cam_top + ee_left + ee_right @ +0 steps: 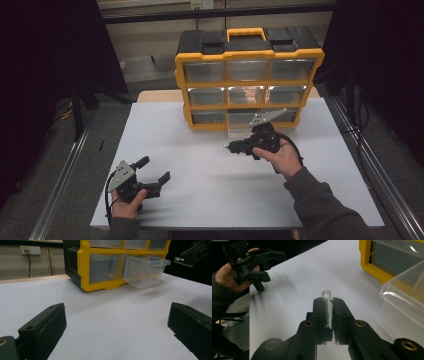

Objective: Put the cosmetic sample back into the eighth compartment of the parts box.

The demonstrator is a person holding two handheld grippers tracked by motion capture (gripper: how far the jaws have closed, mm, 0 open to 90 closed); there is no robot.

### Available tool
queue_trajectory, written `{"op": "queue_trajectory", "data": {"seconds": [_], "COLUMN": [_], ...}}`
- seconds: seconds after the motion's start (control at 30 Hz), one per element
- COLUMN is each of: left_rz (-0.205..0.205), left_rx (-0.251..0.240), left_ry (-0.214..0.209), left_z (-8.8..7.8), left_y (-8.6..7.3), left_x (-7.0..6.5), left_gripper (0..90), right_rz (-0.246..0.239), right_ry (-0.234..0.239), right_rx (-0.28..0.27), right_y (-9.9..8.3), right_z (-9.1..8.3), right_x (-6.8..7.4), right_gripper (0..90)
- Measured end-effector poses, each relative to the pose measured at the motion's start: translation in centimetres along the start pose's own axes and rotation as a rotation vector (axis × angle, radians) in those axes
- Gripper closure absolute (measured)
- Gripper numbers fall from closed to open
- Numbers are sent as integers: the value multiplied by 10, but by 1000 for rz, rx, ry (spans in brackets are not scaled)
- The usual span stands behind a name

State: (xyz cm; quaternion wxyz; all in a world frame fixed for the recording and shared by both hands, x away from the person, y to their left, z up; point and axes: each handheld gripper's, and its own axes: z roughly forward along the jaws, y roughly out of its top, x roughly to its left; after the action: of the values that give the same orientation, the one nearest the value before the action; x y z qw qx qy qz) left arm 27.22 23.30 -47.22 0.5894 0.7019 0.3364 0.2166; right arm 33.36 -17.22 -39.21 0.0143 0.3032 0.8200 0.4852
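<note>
The white table [200, 165] has plenty of bare surface across its middle and near edge, with the yellow-and-black drawer organizer [248, 75] standing at the far edge. Its bottom-middle clear drawer [146, 270] is pulled out and tips forward, its front lip low toward the tabletop, taking up some room in front of the cabinet.

The right gripper [231, 146] hovers just in front of that open drawer, pointing left, its jaws closed on a small clear glass vial [327, 308]. The vial lies lengthwise between the jaws, its rounded end poking out past the tips; faint markings run along its side.

The left gripper [155, 170] sits near the table's front-left corner, well apart from the right one, jaws spread wide with nothing between them and open table ahead of it.
</note>
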Motion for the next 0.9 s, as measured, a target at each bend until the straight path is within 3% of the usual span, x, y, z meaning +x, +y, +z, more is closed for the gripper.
{"op": "queue_trajectory", "data": {"seconds": [0.73,0.9], "left_rz": [-5,-22], "left_rx": [-4,-16], "left_ry": [3,3], "left_z": [0,1], "left_y": [0,0], "left_x": [0,-1], "left_gripper": [20,20], "right_rz": [-12,-17], "right_ry": [-38,-43], "right_rx": [-19,-15], "right_y": [22,27], "right_z": [-12,-12], "right_x": [-9,-11], "right_gripper": [814,814]}}
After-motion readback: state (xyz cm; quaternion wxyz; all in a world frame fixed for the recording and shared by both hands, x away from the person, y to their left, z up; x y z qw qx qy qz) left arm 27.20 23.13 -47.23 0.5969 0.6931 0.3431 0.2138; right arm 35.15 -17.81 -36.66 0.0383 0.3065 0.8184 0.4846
